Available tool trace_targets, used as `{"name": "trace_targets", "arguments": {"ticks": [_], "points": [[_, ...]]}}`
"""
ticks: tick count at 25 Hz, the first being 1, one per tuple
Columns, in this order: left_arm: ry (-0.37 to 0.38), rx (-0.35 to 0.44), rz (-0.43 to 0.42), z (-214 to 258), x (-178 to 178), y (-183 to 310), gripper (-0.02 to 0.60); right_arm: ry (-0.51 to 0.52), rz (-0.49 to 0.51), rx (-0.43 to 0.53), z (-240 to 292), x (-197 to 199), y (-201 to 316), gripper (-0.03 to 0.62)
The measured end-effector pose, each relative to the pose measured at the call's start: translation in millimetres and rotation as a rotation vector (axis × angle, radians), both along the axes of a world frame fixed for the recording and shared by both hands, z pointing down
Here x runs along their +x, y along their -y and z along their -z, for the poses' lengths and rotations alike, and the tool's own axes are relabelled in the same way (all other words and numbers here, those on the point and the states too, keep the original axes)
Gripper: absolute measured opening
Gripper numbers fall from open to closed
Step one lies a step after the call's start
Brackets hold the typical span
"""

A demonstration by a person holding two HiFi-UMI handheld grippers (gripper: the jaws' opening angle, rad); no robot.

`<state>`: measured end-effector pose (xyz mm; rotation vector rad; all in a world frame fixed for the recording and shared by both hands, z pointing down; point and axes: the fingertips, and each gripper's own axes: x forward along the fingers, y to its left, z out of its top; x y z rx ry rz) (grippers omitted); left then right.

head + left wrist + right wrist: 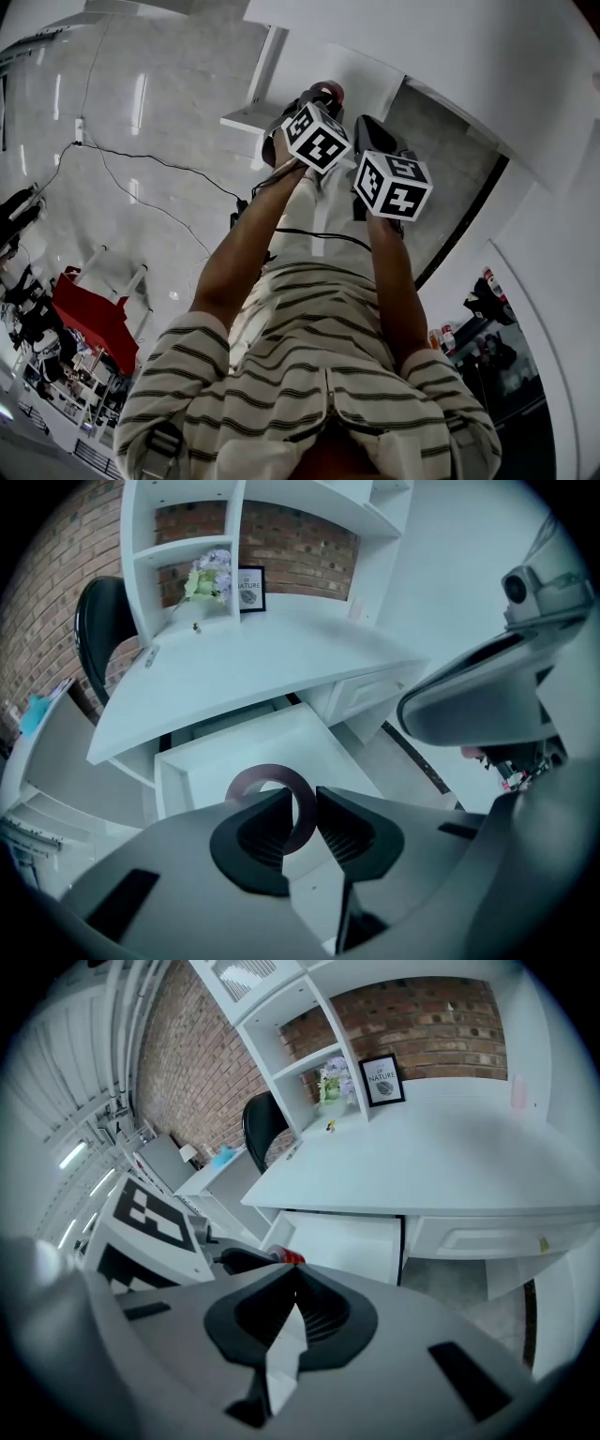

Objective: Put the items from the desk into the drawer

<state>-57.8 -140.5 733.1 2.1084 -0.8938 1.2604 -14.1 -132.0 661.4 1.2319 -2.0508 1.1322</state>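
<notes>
Tape ring [270, 778], dark mauve, pinched edge-on between the jaws of the left gripper [302, 799], upper arc standing clear above the pads. Held in the air, off the worktop [272, 658], and seen against the open drawer [171, 772], not inside it. Drawer pulled out from under the worktop's front edge, white inside, nothing visible on its floor.

Right gripper [292, 1283] shut tight, ribbed pads meeting, nothing between them. Carried just beside the left one, whose marker cube [145, 1222] and a sliver of red at the jaw tips fill the near left of the right gripper view.

From the head view: both forearms stretched forward from a striped shirt [309, 375], the two marker cubes close together but apart.

On the worktop, toward the back: a framed print [250, 588] leaning upright, a bunch of pale flowers [208, 576] just beside it in the lower bay of a white shelf unit [136, 555]. Small yellow speck [330, 1126] in front of the flowers, too small to identify. Pink upright object [517, 1091] near the far right end. Black chair [94, 630] behind the left end, brick wall [300, 541] behind everything. Second drawer front [478, 1237], closed, to the right of the open one.
</notes>
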Motion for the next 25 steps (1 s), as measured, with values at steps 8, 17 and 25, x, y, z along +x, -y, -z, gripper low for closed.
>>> {"name": "trace_targets", "arguments": {"ticks": [8, 17, 25], "points": [[0.151, -0.006, -0.194, -40.9, -1.8, 2.9, 0.081, 0.001, -0.007, -0.018, -4.0, 6.1, -9.0, 0.012], [0.244, 0.0, -0.27, -70.0, 2.8, 11.2, 0.081, -0.002, -0.005, -0.03, -5.3, 21.3, -11.9, 0.012], [0.299, 0.002, -0.314, -98.7, 0.7, 20.5, 0.081, 0.002, -0.008, -0.034, -8.3, 24.3, -12.9, 0.012]]}}
